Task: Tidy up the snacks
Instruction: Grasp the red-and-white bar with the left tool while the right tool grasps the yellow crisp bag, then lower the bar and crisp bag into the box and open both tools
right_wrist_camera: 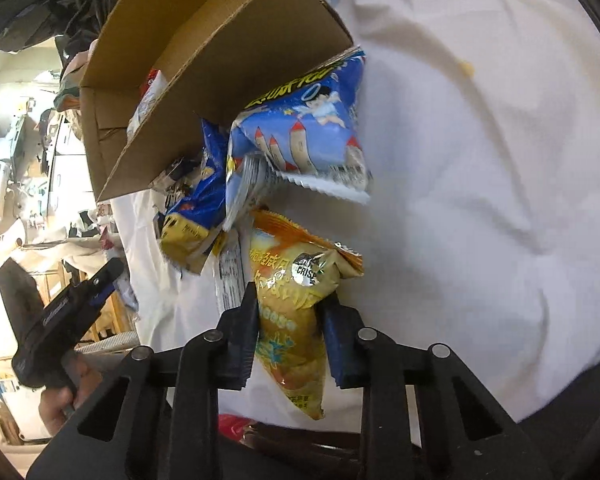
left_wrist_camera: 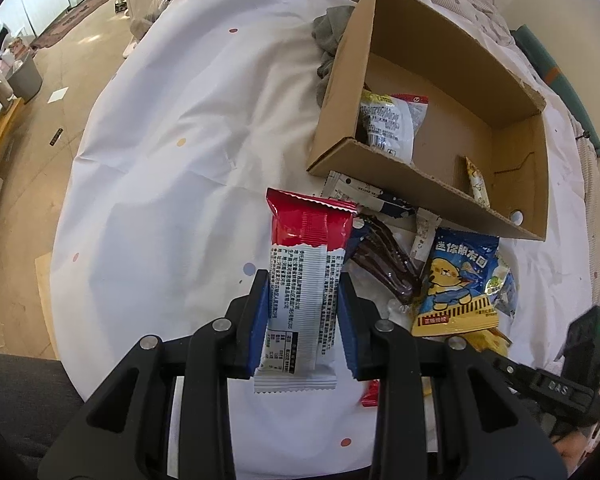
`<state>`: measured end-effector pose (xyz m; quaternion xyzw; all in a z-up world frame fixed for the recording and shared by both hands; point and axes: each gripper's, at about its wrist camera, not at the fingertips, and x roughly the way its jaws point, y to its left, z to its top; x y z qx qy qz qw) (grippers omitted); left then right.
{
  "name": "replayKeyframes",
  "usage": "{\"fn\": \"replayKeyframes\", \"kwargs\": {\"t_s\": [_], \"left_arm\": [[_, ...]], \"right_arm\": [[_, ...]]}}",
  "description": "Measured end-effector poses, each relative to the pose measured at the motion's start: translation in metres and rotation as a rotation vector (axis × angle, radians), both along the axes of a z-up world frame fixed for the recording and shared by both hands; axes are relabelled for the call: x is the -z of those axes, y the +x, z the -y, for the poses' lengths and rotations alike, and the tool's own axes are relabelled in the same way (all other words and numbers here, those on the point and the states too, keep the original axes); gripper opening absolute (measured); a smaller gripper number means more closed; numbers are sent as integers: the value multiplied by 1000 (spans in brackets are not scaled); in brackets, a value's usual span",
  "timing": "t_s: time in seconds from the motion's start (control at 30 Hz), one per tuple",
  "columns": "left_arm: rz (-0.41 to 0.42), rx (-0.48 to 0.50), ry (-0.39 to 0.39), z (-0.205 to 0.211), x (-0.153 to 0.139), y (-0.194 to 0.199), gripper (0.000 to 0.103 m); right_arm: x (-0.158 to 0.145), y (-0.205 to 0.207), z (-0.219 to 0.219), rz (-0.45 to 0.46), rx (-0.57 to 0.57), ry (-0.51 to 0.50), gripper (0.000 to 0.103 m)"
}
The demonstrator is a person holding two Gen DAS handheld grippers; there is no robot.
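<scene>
Left tongs [left_wrist_camera: 304, 292] clenched on a red-and-white bar [left_wrist_camera: 306, 268], lifted clear of the white sheet [left_wrist_camera: 160, 160]. Right tongs [right_wrist_camera: 290, 312] squeezing a yellow chip bag [right_wrist_camera: 296, 320], pads pinching its middle, the bag resting on the sheet. Just ahead of it, a blue bag [right_wrist_camera: 300, 136] leans against the box [right_wrist_camera: 204, 92]. Inside that box [left_wrist_camera: 440, 132] there's a white packet [left_wrist_camera: 392, 124] and a thin stick [left_wrist_camera: 478, 180]. More snacks are heaped beside its near wall, a blue-and-yellow bag [left_wrist_camera: 456, 284] among them.
</scene>
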<state>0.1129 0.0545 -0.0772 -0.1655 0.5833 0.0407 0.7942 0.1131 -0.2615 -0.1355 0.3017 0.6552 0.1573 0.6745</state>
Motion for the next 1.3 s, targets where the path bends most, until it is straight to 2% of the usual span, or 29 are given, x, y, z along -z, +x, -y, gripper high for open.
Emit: {"fn": "replayKeyframes", "kwargs": {"t_s": [0.13, 0.37, 0.47, 0.53, 0.63, 0.87, 1.07, 1.3], "left_arm": [[1, 1, 12, 0, 0, -1, 28], [18, 7, 33, 1, -3, -7, 28], [33, 12, 35, 1, -9, -11, 28], [32, 44, 24, 4, -14, -12, 28], [76, 62, 37, 8, -30, -16, 28], [181, 104, 90, 19, -72, -24, 28], [234, 160, 86, 39, -99, -25, 28], [298, 213, 108, 58, -127, -7, 28]], "right_arm": [[-7, -19, 6, -1, 25, 11, 26], [-40, -45, 32, 99, 80, 45, 24], [-65, -50, 42, 189, 87, 53, 24], [-79, -51, 47, 250, 99, 95, 24], [-111, -48, 58, 372, 113, 124, 24], [-164, -30, 59, 516, 104, 122, 24], [-187, -19, 48, 577, 96, 131, 24], [-185, 1, 43, 581, 110, 122, 24]]}}
